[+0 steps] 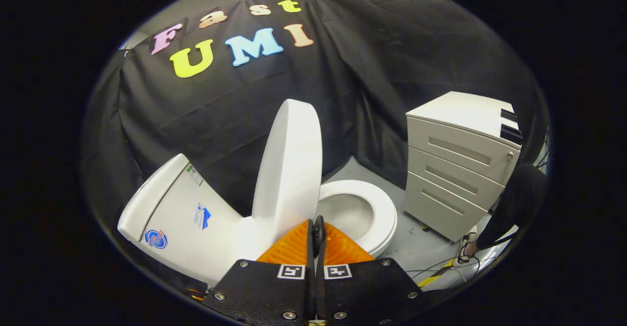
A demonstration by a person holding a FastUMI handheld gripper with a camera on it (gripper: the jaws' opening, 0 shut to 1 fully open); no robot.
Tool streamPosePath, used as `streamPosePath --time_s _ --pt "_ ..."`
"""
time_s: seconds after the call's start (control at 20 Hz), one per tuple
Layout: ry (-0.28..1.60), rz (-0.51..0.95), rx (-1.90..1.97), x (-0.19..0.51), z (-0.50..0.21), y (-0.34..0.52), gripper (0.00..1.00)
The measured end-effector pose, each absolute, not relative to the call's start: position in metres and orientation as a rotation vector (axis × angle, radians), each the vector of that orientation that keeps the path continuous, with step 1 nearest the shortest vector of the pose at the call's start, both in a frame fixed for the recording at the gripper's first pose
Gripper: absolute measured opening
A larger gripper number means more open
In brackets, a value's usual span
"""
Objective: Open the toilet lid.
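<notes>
Beside raised lid (289, 164), gripper (317, 233) closed.

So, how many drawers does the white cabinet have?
3 drawer fronts on the cabinet, beyond the toilet bowl: top, middle, bottom. None seems hidden. Jaws closed.

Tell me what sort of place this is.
Probably a staged recording booth, not a real bathroom: a toilet with its lid raised stands beside an office drawer cabinet. The tool looks shut.
</notes>
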State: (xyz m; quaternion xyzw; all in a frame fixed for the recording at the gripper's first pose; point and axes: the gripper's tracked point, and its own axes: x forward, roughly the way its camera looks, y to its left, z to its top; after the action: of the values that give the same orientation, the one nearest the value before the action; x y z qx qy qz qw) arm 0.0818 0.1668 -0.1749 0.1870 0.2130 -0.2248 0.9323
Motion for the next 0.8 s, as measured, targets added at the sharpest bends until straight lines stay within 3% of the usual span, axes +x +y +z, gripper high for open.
streamPosePath --time_s 0.8 --pt "0.395 -0.361 0.134 0.101 -0.133 0.233 0.00"
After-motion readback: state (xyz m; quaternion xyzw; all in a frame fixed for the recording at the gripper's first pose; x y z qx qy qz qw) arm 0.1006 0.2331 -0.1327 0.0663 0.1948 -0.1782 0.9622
